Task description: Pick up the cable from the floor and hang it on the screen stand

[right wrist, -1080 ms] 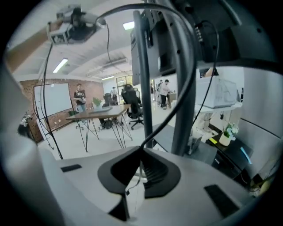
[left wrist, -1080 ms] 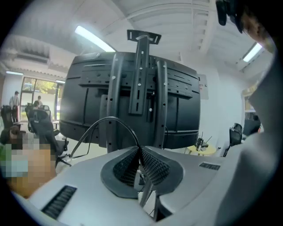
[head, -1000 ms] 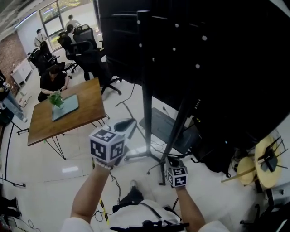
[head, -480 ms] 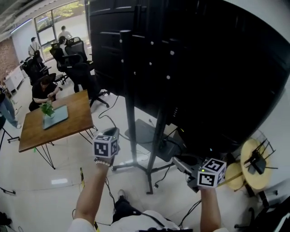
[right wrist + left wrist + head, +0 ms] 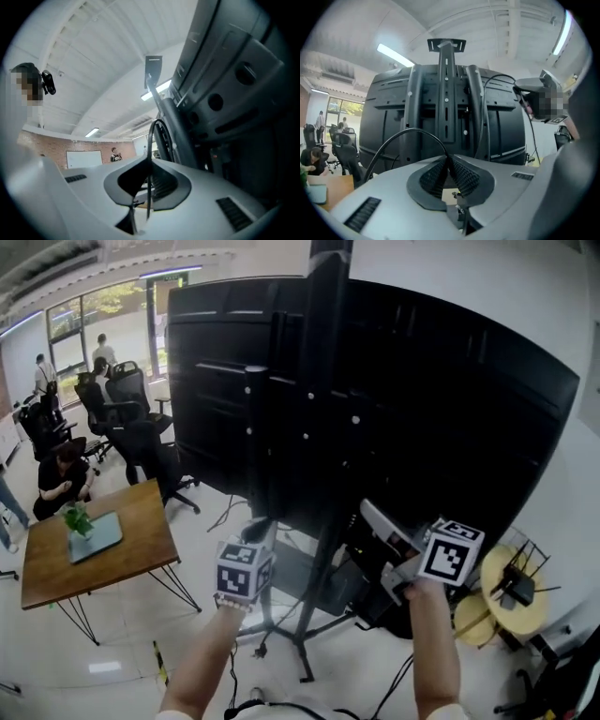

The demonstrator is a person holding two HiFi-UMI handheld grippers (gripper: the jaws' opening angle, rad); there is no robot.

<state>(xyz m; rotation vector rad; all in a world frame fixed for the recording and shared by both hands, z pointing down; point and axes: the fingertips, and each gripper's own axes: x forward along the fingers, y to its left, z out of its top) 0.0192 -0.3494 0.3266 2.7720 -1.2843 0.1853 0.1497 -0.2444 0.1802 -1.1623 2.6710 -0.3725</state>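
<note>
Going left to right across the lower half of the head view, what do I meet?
wooden table → left claw → screen stand's post → right claw → yellow round disc

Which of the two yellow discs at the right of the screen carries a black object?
The larger disc, farther right: a black object sits on it. The smaller disc beside it carries none.
</note>
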